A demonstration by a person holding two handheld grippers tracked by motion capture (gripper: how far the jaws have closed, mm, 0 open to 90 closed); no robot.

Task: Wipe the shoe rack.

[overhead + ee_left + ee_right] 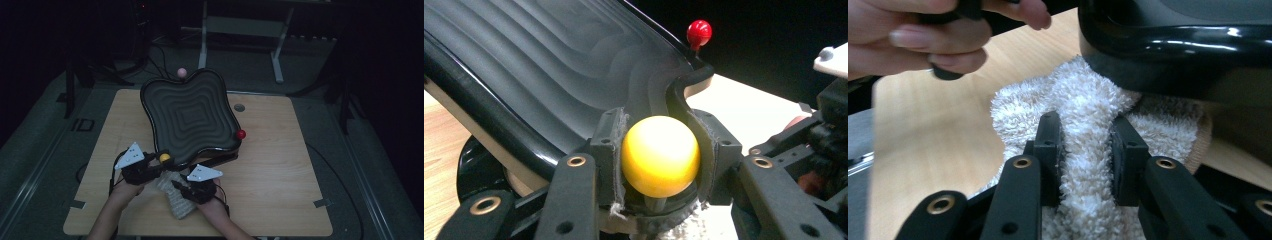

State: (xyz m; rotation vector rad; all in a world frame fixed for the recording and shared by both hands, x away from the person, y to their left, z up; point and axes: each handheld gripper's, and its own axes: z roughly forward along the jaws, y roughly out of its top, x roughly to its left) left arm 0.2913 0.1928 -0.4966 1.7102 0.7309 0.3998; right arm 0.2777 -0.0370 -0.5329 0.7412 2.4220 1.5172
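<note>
Your left gripper (159,161) sat at the near left corner of the black ridged tray (189,116), its jaws clamped around the yellow ball knob (165,157); in the left gripper view that yellow ball knob (660,156) was squeezed between the two pads, just against the tray's glossy rim (489,117). Next to it, you held the right gripper (181,186) on the white fluffy towel (172,197), which lay on the wooden table (270,170) at the tray's near edge. In the right gripper view its jaws pinched a fold of the towel (1083,165), and the towel ran under the tray's rim (1173,37). Farther right, a red ball knob (241,134) stood at the tray's right corner, and a pink ball knob (182,72) at its far edge.
</note>
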